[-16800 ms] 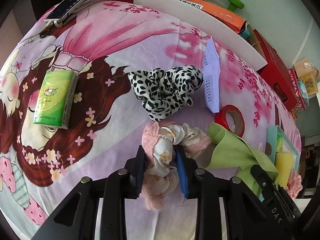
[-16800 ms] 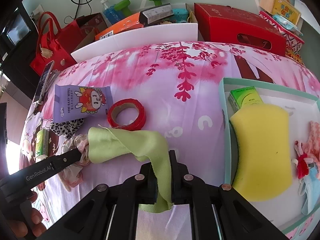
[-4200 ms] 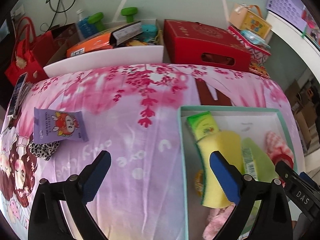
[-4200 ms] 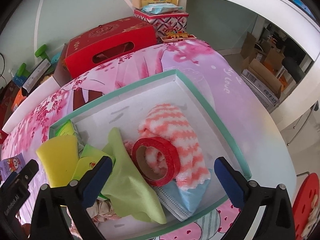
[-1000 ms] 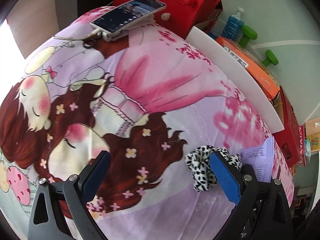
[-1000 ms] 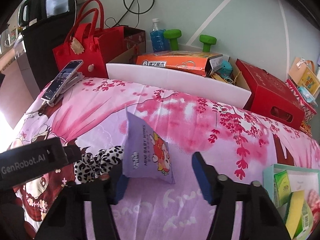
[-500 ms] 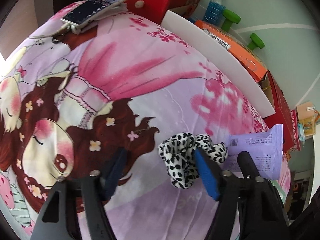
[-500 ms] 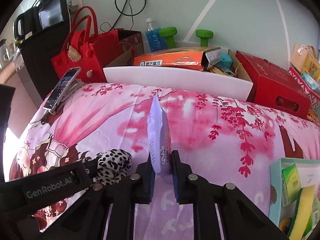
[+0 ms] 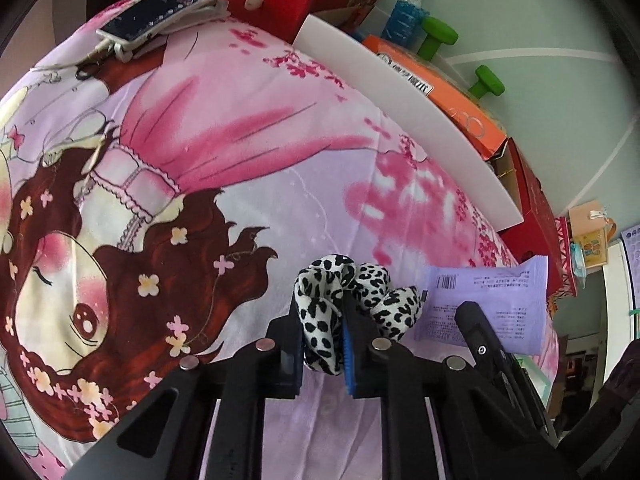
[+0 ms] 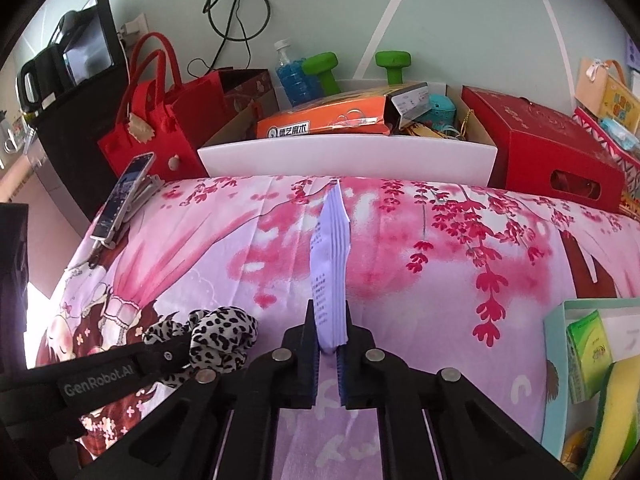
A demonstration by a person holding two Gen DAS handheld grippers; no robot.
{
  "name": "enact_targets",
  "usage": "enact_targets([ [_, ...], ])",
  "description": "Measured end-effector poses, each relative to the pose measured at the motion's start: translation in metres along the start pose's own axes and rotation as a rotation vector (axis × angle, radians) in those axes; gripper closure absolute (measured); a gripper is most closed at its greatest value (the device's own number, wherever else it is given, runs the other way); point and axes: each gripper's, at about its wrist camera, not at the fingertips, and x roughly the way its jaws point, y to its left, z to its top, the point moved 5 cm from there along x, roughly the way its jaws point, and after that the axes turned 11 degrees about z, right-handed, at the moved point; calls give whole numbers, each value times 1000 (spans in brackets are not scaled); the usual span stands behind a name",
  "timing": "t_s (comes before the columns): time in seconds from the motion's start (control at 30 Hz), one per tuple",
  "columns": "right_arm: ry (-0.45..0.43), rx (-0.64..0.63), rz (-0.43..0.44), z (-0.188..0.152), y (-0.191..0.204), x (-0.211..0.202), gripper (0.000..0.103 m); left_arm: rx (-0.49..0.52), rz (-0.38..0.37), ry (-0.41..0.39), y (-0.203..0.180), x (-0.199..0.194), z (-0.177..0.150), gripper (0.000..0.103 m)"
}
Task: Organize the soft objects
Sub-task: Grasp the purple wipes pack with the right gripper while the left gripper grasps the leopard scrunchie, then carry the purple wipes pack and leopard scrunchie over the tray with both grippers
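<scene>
One leopard-print fabric scrunchie (image 9: 320, 320) is lying on the pink cartoon-print table cloth (image 9: 224, 152), the left tool (image 9: 322, 344) clamping one of its loops. The right tool (image 10: 329, 344) is pinching one lilac plastic wipes packet (image 10: 331, 264), standing edge-up just beside the scrunchie. Two green dumbbells (image 10: 322, 68) are sitting behind.

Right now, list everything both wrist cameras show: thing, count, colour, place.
scrunchie: 1, leopard black-white, on the bedsheet, clamped in left tool
wipes packet: 1, lilac, on edge, clamped in right tool
bedsheet: 1, pink cartoon print, under everything
phone: 1, dark, far corner on a clip stand
tray: 1, teal-rimmed, right edge
tissue pack: 1, green, in tray
sponge: 1, yellow, in tray
red bag: 1, behind the bed
dumbbells: 2, green, by the wall
left tool: black, shut
right tool: black, shut
</scene>
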Motion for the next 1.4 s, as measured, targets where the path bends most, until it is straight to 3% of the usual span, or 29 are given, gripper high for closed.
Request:
enact_targets([
  [0.33,-46,52,42,13,-13,-28,96,21,-31,-89,-6,-32,9,88],
  [0.73,-100,55,-8,26,-20,-78,96,45,-54,-186,-15,-80,11,88],
  [1.17,-128,63,-60,23,-29,-122,96,113,-66,-240,-35,-114,-11,88],
  [1.4,-136,72,-93,15,-34,-142,96,172,-72,-231,-51,-119,-32,88],
])
